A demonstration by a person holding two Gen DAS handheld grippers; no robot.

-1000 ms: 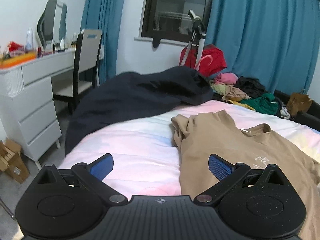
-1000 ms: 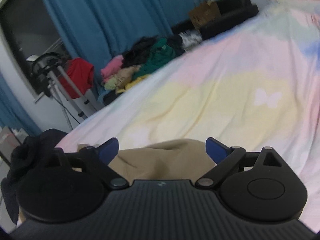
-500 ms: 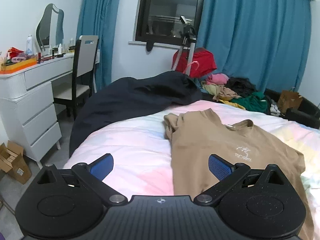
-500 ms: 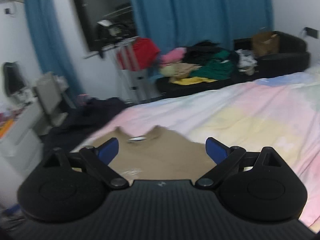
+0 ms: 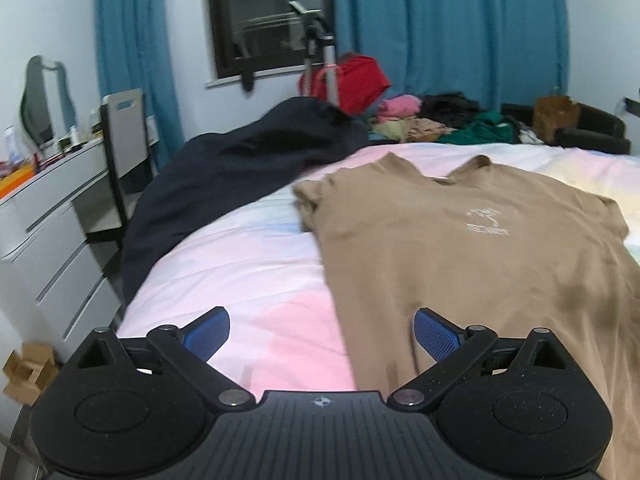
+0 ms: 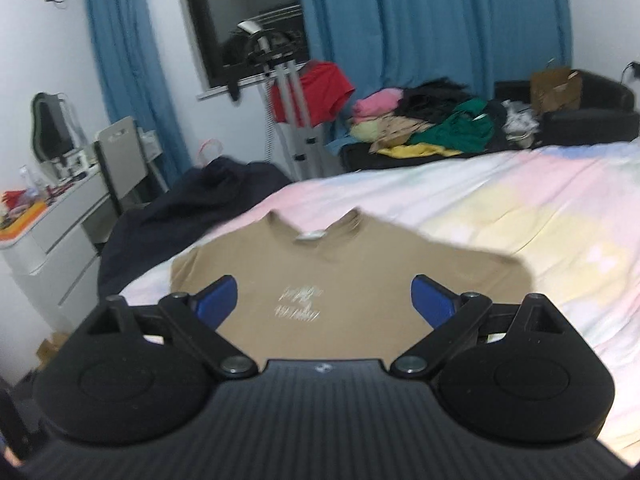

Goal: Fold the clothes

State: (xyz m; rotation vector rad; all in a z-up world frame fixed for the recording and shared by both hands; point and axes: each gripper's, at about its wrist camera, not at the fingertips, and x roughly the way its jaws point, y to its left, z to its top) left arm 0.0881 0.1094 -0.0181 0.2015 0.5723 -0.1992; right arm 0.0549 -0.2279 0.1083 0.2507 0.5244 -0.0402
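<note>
T-shirt (image 5: 460, 248): one, tan, spread flat on the bed (image 5: 248, 272), chest print up. Left gripper (image 5: 320, 330) and right gripper (image 6: 324, 300): both hover above it, fingers spread apart, holding nothing.

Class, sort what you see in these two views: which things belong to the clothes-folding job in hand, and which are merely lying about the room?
Belong to the job:
tan T-shirt
left gripper, open
right gripper, open
bed

Lying about:
dark garment
clothes pile
red cloth
chair
white dresser
</note>
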